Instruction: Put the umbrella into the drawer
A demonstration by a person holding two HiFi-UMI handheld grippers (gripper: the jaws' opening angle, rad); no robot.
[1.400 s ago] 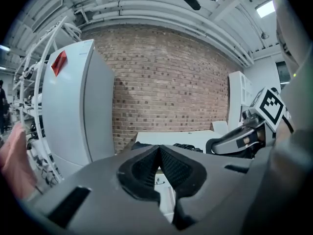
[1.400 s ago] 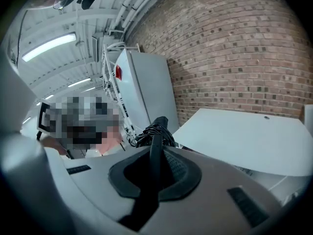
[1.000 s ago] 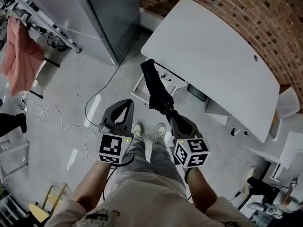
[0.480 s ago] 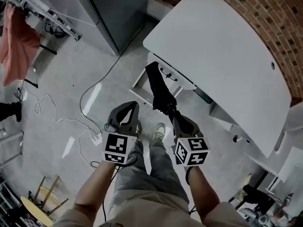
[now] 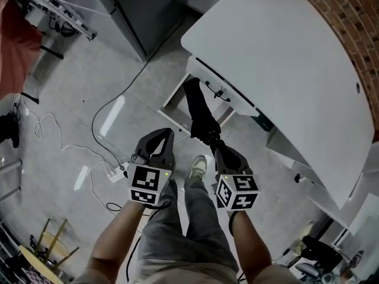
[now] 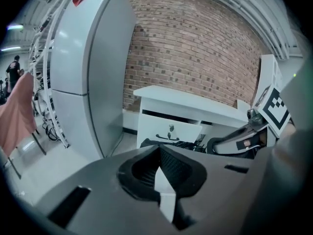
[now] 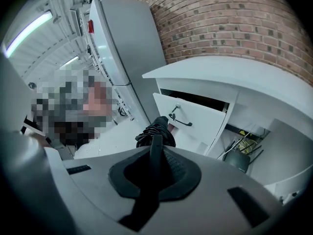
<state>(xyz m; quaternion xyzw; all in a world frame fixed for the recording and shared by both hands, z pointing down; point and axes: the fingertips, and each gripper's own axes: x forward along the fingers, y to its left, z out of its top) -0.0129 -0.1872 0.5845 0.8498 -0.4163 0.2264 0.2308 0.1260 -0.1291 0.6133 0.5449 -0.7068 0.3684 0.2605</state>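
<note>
A black folded umbrella (image 5: pixel 198 108) (image 7: pixel 155 131) sticks out forward from my right gripper (image 5: pixel 216 144) (image 7: pixel 155 153), which is shut on its handle end. The umbrella's far tip reaches the white desk drawer (image 5: pixel 220 87) (image 7: pixel 190 121), which stands pulled out a little under the desk top (image 5: pixel 278 58), with a dark gap above its handled front. My left gripper (image 5: pixel 161 136) (image 6: pixel 161 168) is shut with nothing in it, level with the right one and to its left. In the left gripper view the umbrella (image 6: pixel 168 143) lies low before the drawer (image 6: pixel 168 131).
A tall grey fridge (image 5: pixel 142 10) stands left of the desk. A cable (image 5: pixel 109 117) runs over the floor to a power strip (image 5: pixel 112 171). A dark bin (image 5: pixel 263 123) sits under the desk. My shoe (image 5: pixel 198 167) is between the grippers. A stool (image 5: pixel 44 241) is at lower left.
Both grippers and the umbrella have sunk lower and nearer the desk. The drawer front looms larger, and the umbrella's tip now lies at it.
</note>
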